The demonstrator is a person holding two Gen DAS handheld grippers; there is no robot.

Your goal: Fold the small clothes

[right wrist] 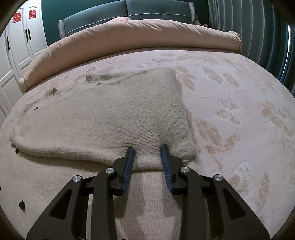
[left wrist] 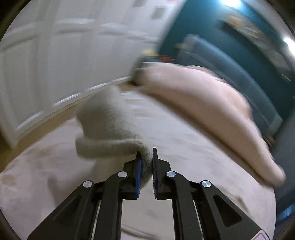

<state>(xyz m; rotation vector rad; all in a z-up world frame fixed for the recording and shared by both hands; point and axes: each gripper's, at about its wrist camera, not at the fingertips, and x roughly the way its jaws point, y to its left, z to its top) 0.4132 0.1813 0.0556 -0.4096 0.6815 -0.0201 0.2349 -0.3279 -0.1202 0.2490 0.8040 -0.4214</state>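
A cream knitted sweater (right wrist: pixel 103 118) lies partly folded on the bed. My right gripper (right wrist: pixel 147 150) is open, its blue-padded fingers (right wrist: pixel 129 166) straddling the folded near edge of the sweater without clamping it. In the blurred left wrist view, my left gripper (left wrist: pixel 147 154) is shut on a lifted part of the same cream knit (left wrist: pixel 105 129), which hangs up and away to the left above the bed.
The bed has a pale pink leaf-patterned cover (right wrist: pixel 239 110). A rolled pink duvet (right wrist: pixel 129 37) lies along the far side, also in the left wrist view (left wrist: pixel 212 114). A teal headboard (right wrist: pixel 156 9) and white wardrobe doors (right wrist: pixel 16 46) stand behind.
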